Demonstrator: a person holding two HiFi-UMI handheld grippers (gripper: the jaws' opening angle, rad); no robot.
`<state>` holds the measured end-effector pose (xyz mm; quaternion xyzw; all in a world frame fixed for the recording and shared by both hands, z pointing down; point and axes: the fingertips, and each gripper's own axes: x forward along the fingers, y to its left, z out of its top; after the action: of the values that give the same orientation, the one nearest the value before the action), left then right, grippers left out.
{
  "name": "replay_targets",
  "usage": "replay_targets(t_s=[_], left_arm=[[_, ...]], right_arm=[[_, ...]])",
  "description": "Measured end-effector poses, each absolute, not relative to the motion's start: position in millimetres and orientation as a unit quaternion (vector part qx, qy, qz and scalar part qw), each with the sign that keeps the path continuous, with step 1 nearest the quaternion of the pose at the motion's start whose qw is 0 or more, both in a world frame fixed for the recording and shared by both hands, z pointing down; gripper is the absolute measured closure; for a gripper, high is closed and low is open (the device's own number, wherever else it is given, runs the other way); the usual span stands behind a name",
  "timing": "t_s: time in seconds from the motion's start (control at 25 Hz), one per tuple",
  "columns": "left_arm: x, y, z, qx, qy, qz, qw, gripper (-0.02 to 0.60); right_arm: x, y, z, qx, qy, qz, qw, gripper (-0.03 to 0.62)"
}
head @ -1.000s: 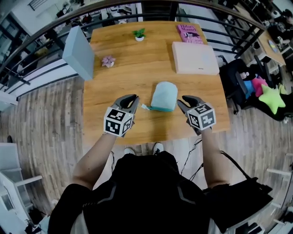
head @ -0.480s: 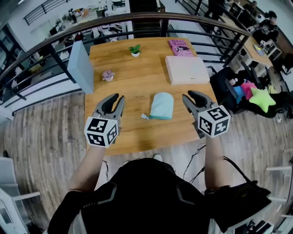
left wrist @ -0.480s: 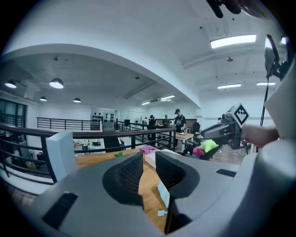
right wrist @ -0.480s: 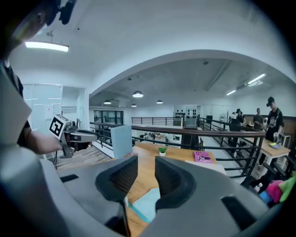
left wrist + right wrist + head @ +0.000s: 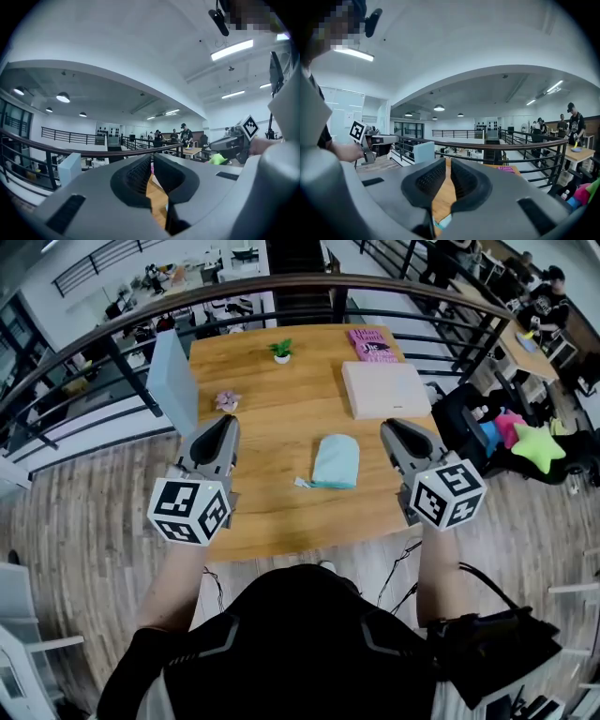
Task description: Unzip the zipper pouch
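1. Nearest the head camera, a person in a dark top is reaching both bare forearms forward, one gripper in each hand.
2. The left gripper is hovering above the left edge of the wooden table. It is pointing roughly level, away from the person. Its jaws have just been closing. In its own view the fingertips are pressing together with nothing between them, and only a strip of tabletop is showing through the gap lower down.
3. The right gripper is hovering to the right of the pouch and tilting slightly downward. Its jaws have also just been closing. They are standing all but together, leaving a thin slit, and are gripping nothing.
4. Between the two grippers, and touching neither, the zipper pouch is lying flat on the table. It is pale teal, with its rounded end pointing away from the person. Its zipper pull is sticking out at the near left corner. A sliver of the pouch is also showing low between the right gripper's jaws.
5. Farther back on the table, a small pink object is sitting near the left side and a white box is lying at the right.
6. At the far edge, a small potted plant is standing upright and a pink book is lying just beyond the box.
7. A blue-grey panel is standing at the table's far left corner.
8. Beyond the table, a dark railing is curving around it, and a green star-shaped toy is lying off to the right.
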<state>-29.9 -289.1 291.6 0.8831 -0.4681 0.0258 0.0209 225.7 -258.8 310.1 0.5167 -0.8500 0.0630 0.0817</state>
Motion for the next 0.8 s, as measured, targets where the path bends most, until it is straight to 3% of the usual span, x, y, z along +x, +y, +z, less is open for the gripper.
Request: replay_targets(t_s=[0.12,0.8], left_arm=[[-32,-287,289,0.881,-0.472,0.032,0.014,0.551],[-26,-285,313,0.882,-0.465,0.058,0.058,0.552]], right_arm=[[222,-256,309,0.514,-0.852,0.066,0.078,0.583],[205,-266,329,0.497,-0.859,0.071,0.096,0.586]])
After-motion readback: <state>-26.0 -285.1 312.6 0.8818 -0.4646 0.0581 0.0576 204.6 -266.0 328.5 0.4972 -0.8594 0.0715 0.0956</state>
